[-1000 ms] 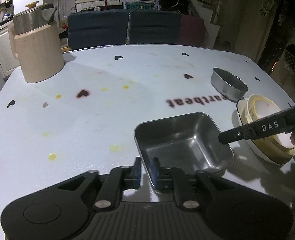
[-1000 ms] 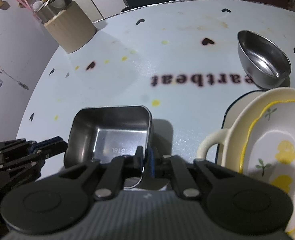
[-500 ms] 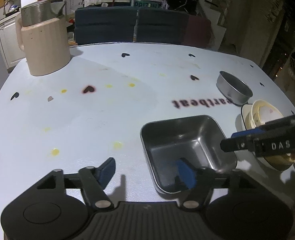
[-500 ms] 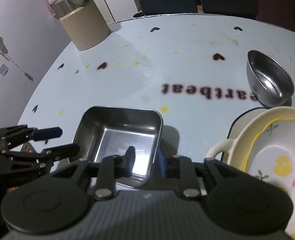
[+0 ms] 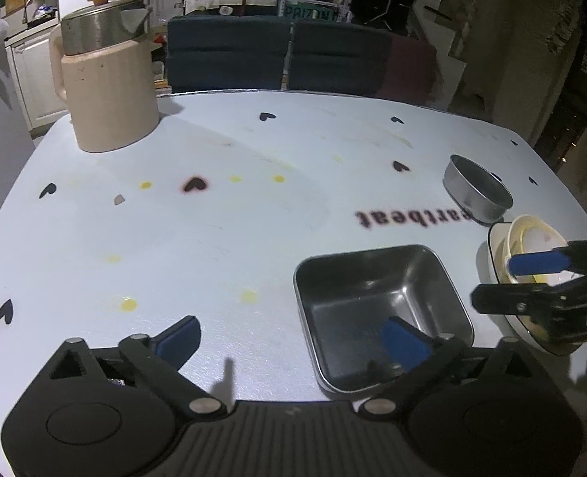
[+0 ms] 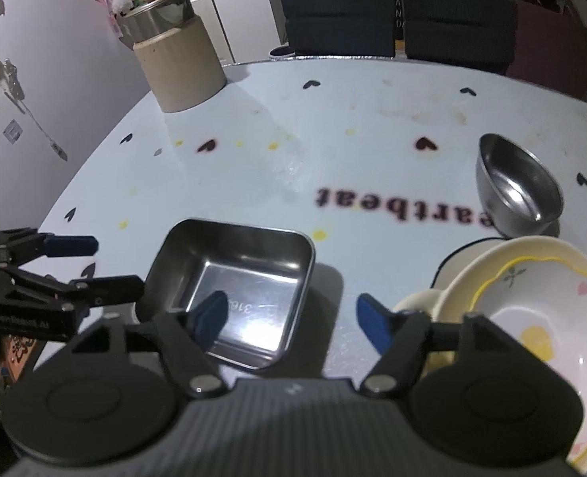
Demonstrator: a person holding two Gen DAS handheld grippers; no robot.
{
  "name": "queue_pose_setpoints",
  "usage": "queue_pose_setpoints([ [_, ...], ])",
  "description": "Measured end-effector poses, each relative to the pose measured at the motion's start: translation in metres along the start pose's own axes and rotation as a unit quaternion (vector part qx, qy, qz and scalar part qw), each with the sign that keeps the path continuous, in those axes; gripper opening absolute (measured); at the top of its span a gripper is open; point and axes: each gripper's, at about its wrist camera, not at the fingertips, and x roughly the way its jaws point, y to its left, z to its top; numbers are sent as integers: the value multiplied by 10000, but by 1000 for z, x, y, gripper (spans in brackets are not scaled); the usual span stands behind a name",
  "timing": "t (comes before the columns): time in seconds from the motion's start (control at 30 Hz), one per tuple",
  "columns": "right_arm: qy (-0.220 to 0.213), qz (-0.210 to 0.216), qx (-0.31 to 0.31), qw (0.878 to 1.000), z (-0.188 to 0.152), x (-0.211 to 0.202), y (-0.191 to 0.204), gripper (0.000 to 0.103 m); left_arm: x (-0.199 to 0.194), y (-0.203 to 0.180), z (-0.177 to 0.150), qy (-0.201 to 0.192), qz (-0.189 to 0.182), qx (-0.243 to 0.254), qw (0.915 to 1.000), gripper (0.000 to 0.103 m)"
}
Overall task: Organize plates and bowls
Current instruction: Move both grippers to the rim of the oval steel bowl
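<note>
A square steel tray point(image 5: 380, 310) point(image 6: 237, 286) rests flat on the pale blue table point(image 5: 214, 222). My left gripper point(image 5: 293, 342) straddles the tray's near left corner, its jaws opening wide, one blue pad inside the tray and one outside, neither pressing. My right gripper point(image 6: 293, 314) straddles the tray's near right wall, jaws also opening, pads clear of the metal. A round steel bowl point(image 5: 477, 192) point(image 6: 518, 190) sits farther right. A cream floral bowl point(image 6: 531, 318) point(image 5: 531, 246) lies stacked in a dark-rimmed plate at the right.
A beige jug with a steel lid point(image 5: 106, 91) point(image 6: 174, 63) stands at the table's far left corner. Dark chairs point(image 5: 293, 59) line the far edge. Yellow spots and black hearts mark the tablecloth. The table's near edge lies just under both grippers.
Both grippers were shut on the square tray's near rim a second ago; both have since spread their jaws and let go. The tray stays put on the table.
</note>
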Motion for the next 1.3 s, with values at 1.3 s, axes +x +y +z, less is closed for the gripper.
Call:
queue_pose_setpoints([
  [1.3, -1150, -948, 1503, 9773, 35, -53, -215, 103, 83, -149, 122, -517, -153, 202, 9983, 103],
])
